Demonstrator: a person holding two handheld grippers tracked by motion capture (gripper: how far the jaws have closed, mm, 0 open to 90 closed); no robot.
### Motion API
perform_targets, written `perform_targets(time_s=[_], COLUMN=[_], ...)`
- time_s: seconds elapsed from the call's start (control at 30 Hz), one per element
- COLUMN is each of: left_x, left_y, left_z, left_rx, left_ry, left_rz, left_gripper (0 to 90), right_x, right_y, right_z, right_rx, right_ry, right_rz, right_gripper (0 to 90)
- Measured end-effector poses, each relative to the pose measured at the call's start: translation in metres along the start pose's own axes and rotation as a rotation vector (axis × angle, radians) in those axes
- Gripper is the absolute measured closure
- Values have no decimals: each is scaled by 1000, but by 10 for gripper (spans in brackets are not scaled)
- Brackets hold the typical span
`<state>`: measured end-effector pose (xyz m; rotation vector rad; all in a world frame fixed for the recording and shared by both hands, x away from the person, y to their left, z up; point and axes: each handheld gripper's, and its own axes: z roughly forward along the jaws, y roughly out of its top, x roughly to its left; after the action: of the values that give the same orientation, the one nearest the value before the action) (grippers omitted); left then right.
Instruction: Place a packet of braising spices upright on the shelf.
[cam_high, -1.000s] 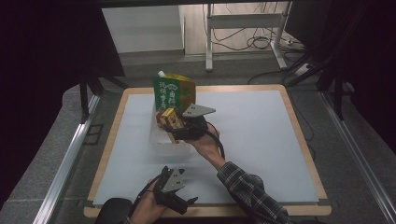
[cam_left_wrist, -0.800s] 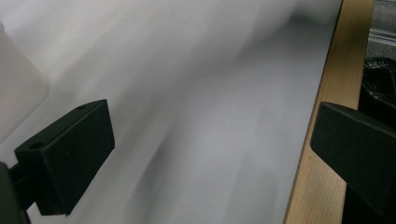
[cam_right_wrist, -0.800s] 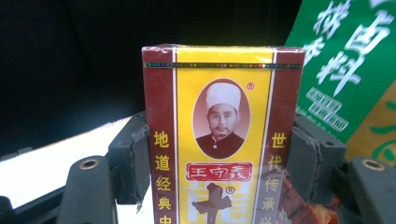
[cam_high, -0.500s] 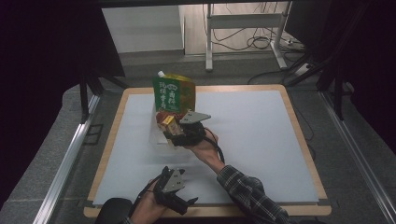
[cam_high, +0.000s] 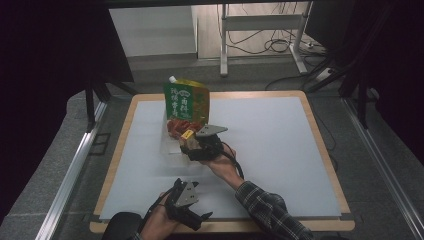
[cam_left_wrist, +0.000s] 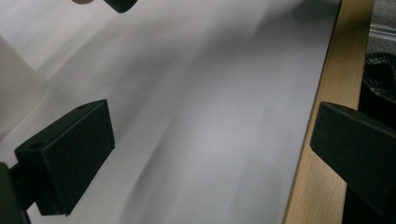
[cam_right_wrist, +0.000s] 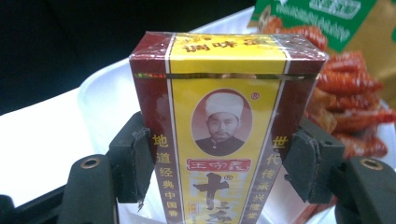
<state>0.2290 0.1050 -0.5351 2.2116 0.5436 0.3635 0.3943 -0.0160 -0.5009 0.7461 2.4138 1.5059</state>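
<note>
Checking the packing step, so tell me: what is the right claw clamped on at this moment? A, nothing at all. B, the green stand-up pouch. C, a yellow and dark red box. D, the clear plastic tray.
C: in the right gripper view the right claw has both black pads pressed on the sides of the yellow and dark red box, held above the clear plastic tray, with the green pouch standing behind.

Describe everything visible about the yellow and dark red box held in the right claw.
The box is a small upright carton, glossy as if film-wrapped, with a yellow front panel, dark red side bands, Chinese lettering and a round portrait. The right claw clamps its two narrow sides between black pads. It is held over a clear plastic tray, in front of the green spouted pouch.
</note>
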Motion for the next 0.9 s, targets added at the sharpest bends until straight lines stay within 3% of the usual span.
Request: perform_targets(time_s=[0.27, 0.4, 0.53, 0.63, 0.9], left_x=[1, 1, 0, 0, 1], left_y=[0, 0, 0, 0, 0], left_z=[-1, 0, 0, 0, 0], left_rx=[-3, -2, -2, -3, -4], left_ry=[2, 4, 4, 5, 7], left_rz=[-5, -5, -4, -6, -3], left_gripper=[0, 0, 0, 0, 0], right_x=[-1, -3, -1, -1, 3], right_y=[4, 9, 14, 17, 23], right_z=[1, 0, -4, -6, -15], right_rx=[28, 35, 45, 57, 90], right_ry=[2, 31, 14, 25, 26], right_rz=[-2, 10, -30, -29, -70], right_gripper=[306, 207, 143, 97, 47])
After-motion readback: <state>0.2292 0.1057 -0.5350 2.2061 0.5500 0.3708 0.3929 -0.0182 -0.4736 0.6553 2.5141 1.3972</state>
